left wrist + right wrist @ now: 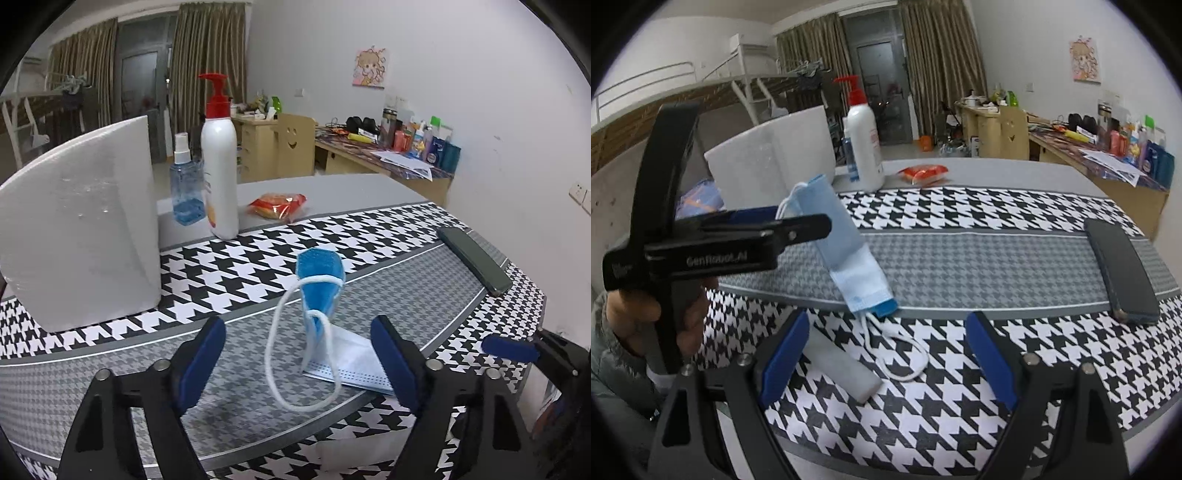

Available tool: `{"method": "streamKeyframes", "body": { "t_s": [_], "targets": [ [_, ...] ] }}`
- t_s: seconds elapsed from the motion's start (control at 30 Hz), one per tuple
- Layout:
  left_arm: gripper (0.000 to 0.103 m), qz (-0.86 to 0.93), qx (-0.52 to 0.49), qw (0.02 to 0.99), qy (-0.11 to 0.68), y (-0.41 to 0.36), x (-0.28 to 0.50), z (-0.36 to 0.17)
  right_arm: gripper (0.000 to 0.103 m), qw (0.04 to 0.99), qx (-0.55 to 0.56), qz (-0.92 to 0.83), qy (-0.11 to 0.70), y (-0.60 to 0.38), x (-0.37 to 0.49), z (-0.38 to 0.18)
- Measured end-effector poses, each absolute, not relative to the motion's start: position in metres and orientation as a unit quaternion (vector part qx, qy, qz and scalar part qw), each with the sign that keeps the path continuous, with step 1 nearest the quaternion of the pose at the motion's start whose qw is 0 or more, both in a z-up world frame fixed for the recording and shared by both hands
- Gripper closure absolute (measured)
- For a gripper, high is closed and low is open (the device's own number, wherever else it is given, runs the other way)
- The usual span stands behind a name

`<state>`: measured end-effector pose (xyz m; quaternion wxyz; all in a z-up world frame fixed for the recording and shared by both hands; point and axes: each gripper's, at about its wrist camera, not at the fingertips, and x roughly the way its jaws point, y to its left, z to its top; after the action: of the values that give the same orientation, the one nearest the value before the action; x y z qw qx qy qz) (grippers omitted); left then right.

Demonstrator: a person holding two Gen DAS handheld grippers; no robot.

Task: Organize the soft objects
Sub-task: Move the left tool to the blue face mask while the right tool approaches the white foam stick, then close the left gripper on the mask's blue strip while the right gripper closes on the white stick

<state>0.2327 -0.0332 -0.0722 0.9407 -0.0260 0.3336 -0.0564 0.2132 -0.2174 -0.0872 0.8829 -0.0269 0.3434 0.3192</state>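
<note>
A blue face mask (319, 291) with white ear loops (275, 354) is partly folded up on the houndstooth table runner (388, 236), its lower end flat on the cloth. It sits between the fingers of my left gripper (301, 363), which is open and not touching it. In the right wrist view the mask (846, 251) leans up beside the left gripper's finger (768, 236). My right gripper (886, 360) is open and empty over the runner, just short of the ear loop (905, 354).
A white foam box (79, 229) stands at the left. A white pump bottle (219, 162), a blue spray bottle (184, 184) and a red snack packet (279, 205) stand behind. A dark phone (474, 260) lies right. A white foam strip (844, 373) lies near my right gripper.
</note>
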Motion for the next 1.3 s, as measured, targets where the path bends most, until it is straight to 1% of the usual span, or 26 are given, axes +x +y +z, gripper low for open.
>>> {"method": "streamKeyframes", "body": {
  "t_s": [0.17, 0.27, 0.33, 0.37, 0.4, 0.43, 0.5, 0.57, 0.63, 0.77, 1.0, 1.03, 1.17, 1.2, 1.23, 1.3],
  "targets": [
    [0.038, -0.064, -0.023, 0.939, 0.338, -0.041, 0.239, -0.075, 0.013, 0.873, -0.040, 0.333, 0.354, -0.215, 0.212, -0.090],
    [0.048, -0.069, -0.030, 0.935, 0.347, -0.043, 0.244, -0.079, 0.013, 0.868, -0.046, 0.340, 0.359, -0.214, 0.212, -0.090],
    [0.063, -0.072, -0.036, 0.931, 0.357, -0.043, 0.248, -0.083, 0.013, 0.864, -0.052, 0.346, 0.361, -0.213, 0.210, -0.091],
    [0.065, -0.073, -0.037, 0.929, 0.361, -0.043, 0.249, -0.086, 0.013, 0.864, -0.054, 0.347, 0.362, -0.213, 0.210, -0.090],
    [0.069, -0.072, -0.037, 0.929, 0.361, -0.042, 0.249, -0.086, 0.013, 0.863, -0.056, 0.349, 0.362, -0.213, 0.209, -0.090],
    [0.076, -0.071, -0.038, 0.929, 0.361, -0.042, 0.250, -0.087, 0.013, 0.861, -0.056, 0.352, 0.363, -0.212, 0.209, -0.090],
    [0.082, -0.082, -0.042, 0.929, 0.359, -0.042, 0.250, -0.086, 0.013, 0.855, -0.057, 0.362, 0.367, -0.211, 0.209, -0.091],
    [0.085, -0.083, -0.042, 0.929, 0.357, -0.042, 0.249, -0.087, 0.013, 0.848, -0.061, 0.370, 0.374, -0.208, 0.209, -0.093],
    [0.093, -0.083, -0.042, 0.929, 0.358, -0.043, 0.249, -0.087, 0.013, 0.841, -0.065, 0.380, 0.380, -0.204, 0.208, -0.095],
    [0.098, -0.088, -0.045, 0.930, 0.354, -0.043, 0.248, -0.086, 0.013, 0.834, -0.073, 0.391, 0.382, -0.199, 0.206, -0.099],
    [0.098, -0.075, -0.064, 0.934, 0.344, -0.029, 0.243, -0.079, 0.014, 0.827, -0.098, 0.407, 0.376, -0.194, 0.203, -0.099],
    [0.098, -0.072, -0.068, 0.934, 0.342, -0.026, 0.242, -0.078, 0.018, 0.825, -0.106, 0.410, 0.374, -0.192, 0.202, -0.099],
    [0.098, -0.057, -0.080, 0.940, 0.327, -0.015, 0.236, -0.073, 0.026, 0.818, -0.135, 0.416, 0.373, -0.185, 0.200, -0.098],
    [0.098, -0.051, -0.082, 0.942, 0.322, -0.013, 0.234, -0.072, 0.032, 0.816, -0.142, 0.419, 0.373, -0.184, 0.199, -0.097],
    [0.098, -0.047, -0.084, 0.943, 0.320, -0.010, 0.233, -0.071, 0.035, 0.812, -0.144, 0.425, 0.374, -0.183, 0.199, -0.097],
    [0.098, -0.043, -0.087, 0.941, 0.323, -0.007, 0.234, -0.073, 0.036, 0.805, -0.150, 0.438, 0.372, -0.181, 0.197, -0.098]
  ]
}}
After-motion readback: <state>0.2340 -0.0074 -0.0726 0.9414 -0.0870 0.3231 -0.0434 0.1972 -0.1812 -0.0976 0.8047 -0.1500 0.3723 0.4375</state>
